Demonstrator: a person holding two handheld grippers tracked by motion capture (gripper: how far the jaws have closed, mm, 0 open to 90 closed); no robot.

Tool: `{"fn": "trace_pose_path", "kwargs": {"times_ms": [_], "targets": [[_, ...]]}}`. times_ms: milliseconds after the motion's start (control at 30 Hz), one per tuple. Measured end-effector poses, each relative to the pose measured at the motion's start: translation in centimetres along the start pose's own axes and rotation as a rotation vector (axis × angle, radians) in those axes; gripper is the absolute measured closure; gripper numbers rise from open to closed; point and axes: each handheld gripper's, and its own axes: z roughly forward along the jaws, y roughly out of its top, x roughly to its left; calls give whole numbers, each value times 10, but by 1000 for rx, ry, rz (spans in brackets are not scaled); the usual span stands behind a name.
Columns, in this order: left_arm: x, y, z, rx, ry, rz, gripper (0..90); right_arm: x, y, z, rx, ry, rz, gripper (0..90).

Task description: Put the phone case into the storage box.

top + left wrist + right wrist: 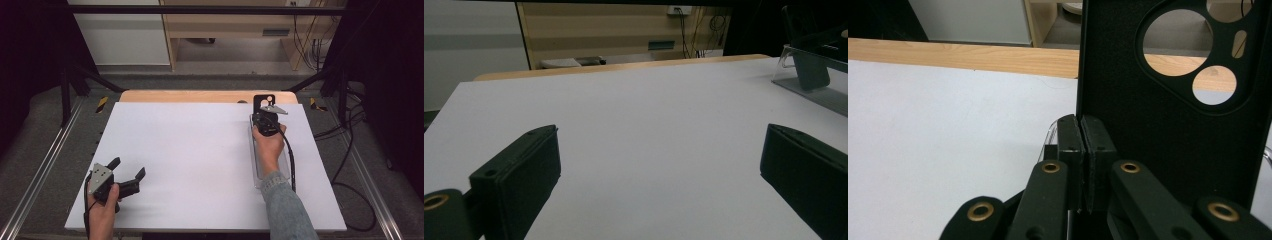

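A black phone case with camera cut-outs stands upright at the far end of a clear acrylic stand on the right of the white board. In the right gripper view the case shows its lined inner face, and its left edge runs down into the seam between the pads. My right gripper is shut on that edge; from above, my right gripper sits just behind the case, with the hand over the stand. My left gripper rests at the board's near left, open, and in its own view my left gripper has nothing between the pads.
The white board covers a wooden table whose far edge shows beyond it. The clear stand lies far right in the left gripper view. Metal rails run along both sides, and cables lie on the floor to the right.
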Motion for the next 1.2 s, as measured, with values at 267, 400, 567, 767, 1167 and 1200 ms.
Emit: {"fn": "trace_pose_path", "kwargs": {"times_ms": [267, 400, 567, 767, 1167, 1200], "targets": [[0, 0, 0, 1, 1, 1, 28, 0, 0, 0, 6, 1, 3, 860], [0, 0, 0, 1, 2, 0, 28, 0, 1, -1, 1, 6, 7, 838], [0, 0, 0, 2, 3, 2, 28, 1, 1, -4, -6, 12, 13, 824], [0, 0, 0, 2, 3, 1, 28, 1, 4, -9, -16, 9, -6, 813], [0, 0, 0, 4, 5, 3, 28, -1, 7, -16, -32, 7, -14, 822], [0, 0, 0, 3, 6, 1, 28, -1, 7, -16, -31, 7, -12, 823]]}}
